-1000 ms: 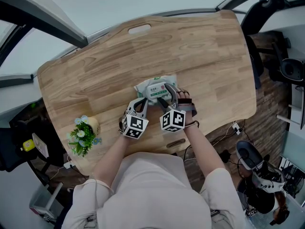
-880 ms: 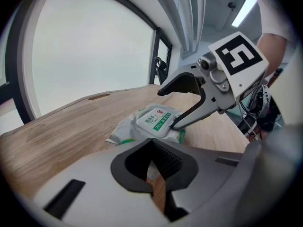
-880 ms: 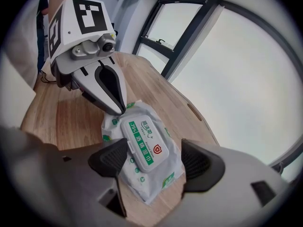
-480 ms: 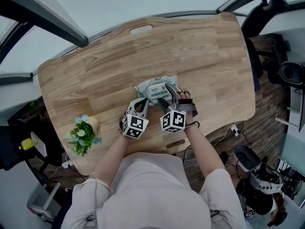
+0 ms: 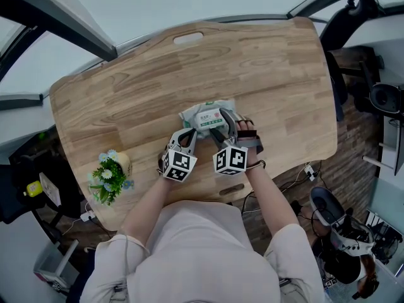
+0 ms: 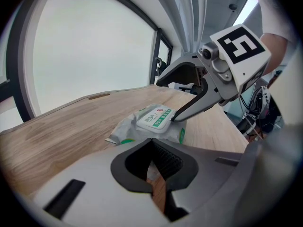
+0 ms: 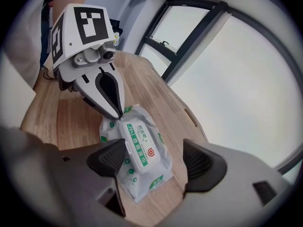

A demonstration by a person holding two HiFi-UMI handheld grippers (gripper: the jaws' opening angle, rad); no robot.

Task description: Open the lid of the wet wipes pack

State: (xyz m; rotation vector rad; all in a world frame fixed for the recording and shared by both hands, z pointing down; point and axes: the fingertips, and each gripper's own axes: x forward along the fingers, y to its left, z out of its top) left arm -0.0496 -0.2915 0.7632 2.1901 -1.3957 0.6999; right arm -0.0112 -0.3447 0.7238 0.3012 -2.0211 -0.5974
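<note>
The wet wipes pack [image 5: 206, 116] lies flat mid-table, white wrap with green print, its lid [image 7: 138, 145] down. My left gripper [image 5: 192, 135] comes in from the near left. Its jaws [image 6: 156, 176] are closed on the pack's end seam, and its tips [image 7: 122, 111] meet at that corner. My right gripper [image 5: 222, 127] stands over the pack's near right end, and its jaws have just been opening. They are now wide apart [image 7: 154, 161], with the lid's end between the pads and not pinched. One right finger [image 6: 194, 107] rests against the lid's edge.
The wooden table [image 5: 126, 93] has a handle slot [image 5: 186, 38] at its far edge. A small pot of flowers [image 5: 110, 178] stands near the front left corner. Chairs and cables crowd the floor [image 5: 353, 188] to the right.
</note>
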